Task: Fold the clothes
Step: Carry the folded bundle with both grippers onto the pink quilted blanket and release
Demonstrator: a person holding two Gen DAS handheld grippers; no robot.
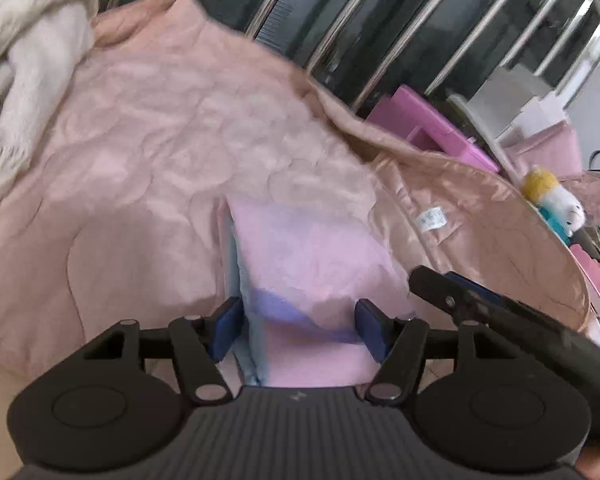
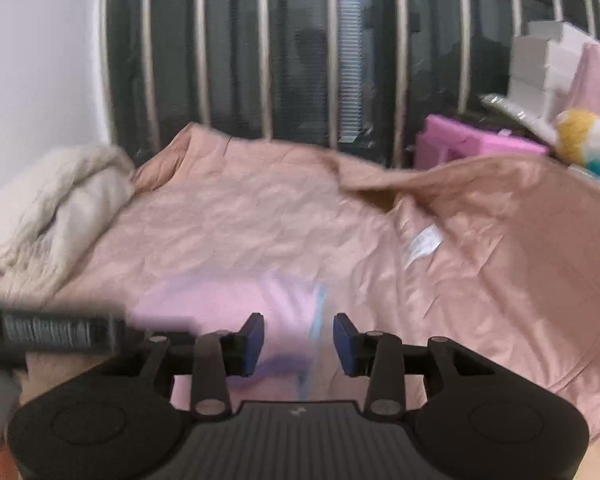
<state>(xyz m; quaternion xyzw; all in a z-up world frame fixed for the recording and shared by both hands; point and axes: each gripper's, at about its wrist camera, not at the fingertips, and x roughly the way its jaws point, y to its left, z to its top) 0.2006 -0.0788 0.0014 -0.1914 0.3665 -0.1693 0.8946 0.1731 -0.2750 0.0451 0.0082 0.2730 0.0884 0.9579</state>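
With both my left hand-held gripper (image 1: 298, 326) and right hand-held gripper (image 2: 299, 342) wide apart, I should pinch the pink garment (image 1: 312, 256) squarely at its near hem.

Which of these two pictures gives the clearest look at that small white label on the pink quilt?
The left wrist view: the white label is fairly sharp against the shiny pink quilt. In the right wrist view the label is a blurred white patch.

Pink quilt (image 1: 140, 168) as surface, cream blanket (image 1: 24, 60), pink garment (image 1: 300, 252) atop
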